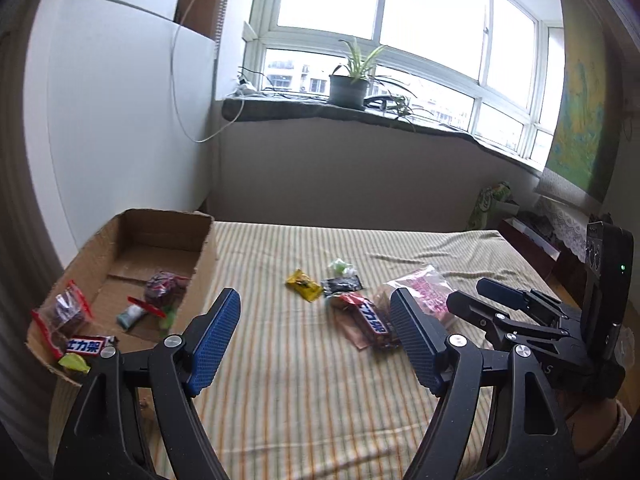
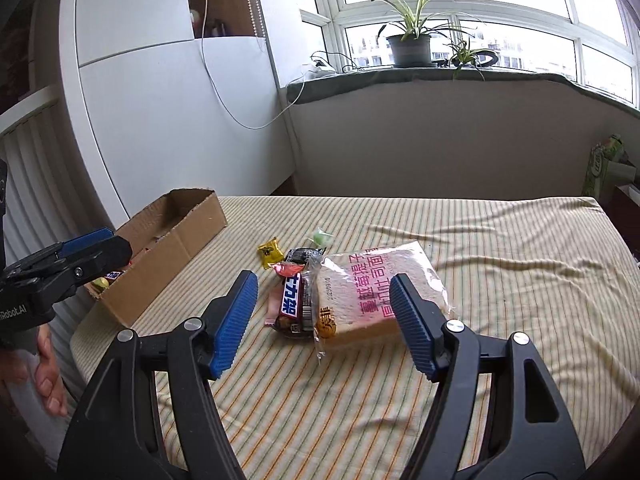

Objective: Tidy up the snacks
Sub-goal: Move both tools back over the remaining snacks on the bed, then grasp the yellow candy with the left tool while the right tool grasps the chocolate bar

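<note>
Pictured over a striped bedspread: left gripper held above the cloth with jaws spread wide and nothing between its blue pads; right gripper likewise released and empty, seen again at the right edge of the left wrist view; beside the left gripper, at the bed's left edge, an open cardboard box already holding several wrapped snacks, among them a Snickers bar near its front corner, a clear packet with red ends and a dark wrapped sweet; left on the cloth and apart from the box, a loose cluster of snacks: a bagged slice of toast with pink lettering lying flat just ahead of the right gripper, a second Snickers bar touching its left side, a black packet and a yellow packet just beyond, a small green sweet farthest back; behind the bed, a potted plant upright on the windowsill
</note>
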Demonstrator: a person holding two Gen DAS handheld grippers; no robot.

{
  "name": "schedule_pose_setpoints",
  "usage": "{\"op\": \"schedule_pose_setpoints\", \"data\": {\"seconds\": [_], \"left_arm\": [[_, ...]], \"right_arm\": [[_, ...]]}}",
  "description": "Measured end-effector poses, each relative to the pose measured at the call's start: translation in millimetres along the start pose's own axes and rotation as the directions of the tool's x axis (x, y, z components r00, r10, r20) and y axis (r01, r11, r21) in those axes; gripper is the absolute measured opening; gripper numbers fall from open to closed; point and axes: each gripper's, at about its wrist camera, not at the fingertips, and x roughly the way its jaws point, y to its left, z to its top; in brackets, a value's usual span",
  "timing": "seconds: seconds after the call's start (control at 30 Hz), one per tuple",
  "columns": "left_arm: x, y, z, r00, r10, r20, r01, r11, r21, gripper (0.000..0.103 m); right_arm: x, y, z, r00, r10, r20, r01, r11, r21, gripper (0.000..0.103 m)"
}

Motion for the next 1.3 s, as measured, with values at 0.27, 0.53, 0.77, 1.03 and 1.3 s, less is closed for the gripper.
{"op": "schedule_pose_setpoints", "data": {"seconds": [0.27,0.53,0.77,1.03,1.3], "left_arm": [[9,0,2,1.0,0.004,-0.027,-0.005,1.0,-0.013,0.077],[73,9,13,0.988,0.031,-0.15,-0.044,0.996,-0.079,0.082],[156,15,12,0.945,0.034,-0.326,-0.08,0.989,-0.128,0.082],[184,33,1,0.92,0.017,-0.391,-0.108,0.971,-0.212,0.082],[191,29,0,0.924,0.025,-0.381,-0.1,0.979,-0.179,0.082]], "right_arm": [[15,33,-10,0.995,0.067,-0.068,-0.071,0.996,-0.059,0.071],[61,52,-28,0.963,0.116,-0.242,-0.145,0.983,-0.108,0.071],[91,37,-16,0.96,0.078,-0.27,-0.11,0.988,-0.109,0.071],[99,25,-7,0.957,0.061,-0.284,-0.098,0.988,-0.119,0.071],[124,21,-14,0.939,0.079,-0.335,-0.105,0.993,-0.058,0.067]]}}
